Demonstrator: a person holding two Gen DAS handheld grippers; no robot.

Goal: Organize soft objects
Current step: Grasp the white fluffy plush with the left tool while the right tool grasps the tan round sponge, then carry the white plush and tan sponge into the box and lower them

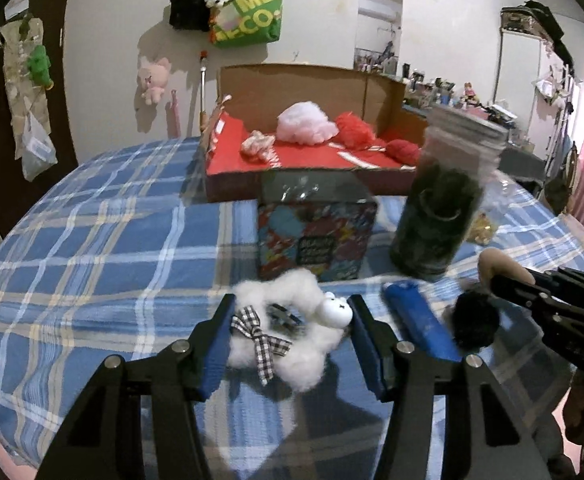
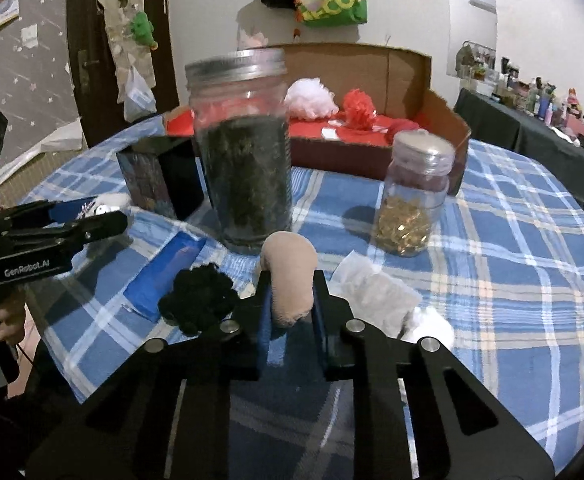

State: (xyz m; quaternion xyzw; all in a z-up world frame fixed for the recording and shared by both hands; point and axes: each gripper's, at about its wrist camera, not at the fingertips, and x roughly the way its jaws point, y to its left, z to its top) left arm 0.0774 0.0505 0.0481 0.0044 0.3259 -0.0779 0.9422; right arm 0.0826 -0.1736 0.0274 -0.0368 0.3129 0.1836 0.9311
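Note:
My left gripper (image 1: 292,312) has its blue pads against both sides of a white fluffy scrunchie (image 1: 292,344) with a checked bow, which lies on the blue plaid cloth (image 1: 104,248). In the right wrist view my right gripper (image 2: 290,284) is shut on a beige soft roll (image 2: 290,276), pinched between its pads. The right gripper (image 1: 503,280) also shows at the right edge of the left wrist view. A black fluffy scrunchie (image 2: 200,300) lies between the two grippers beside a flat blue packet (image 2: 168,276). At the back a cardboard box (image 1: 292,84) with a red floor holds a pink pouf (image 1: 305,124) and red poufs (image 1: 353,128).
A tall lidded jar of dark stuff (image 2: 248,160) stands just behind the right gripper. A small jar of gold bits (image 2: 409,200) is to its right. A colourful box (image 1: 315,236) stands behind the white scrunchie. A white pouch (image 2: 375,292) and white fluff (image 2: 431,324) lie at the right.

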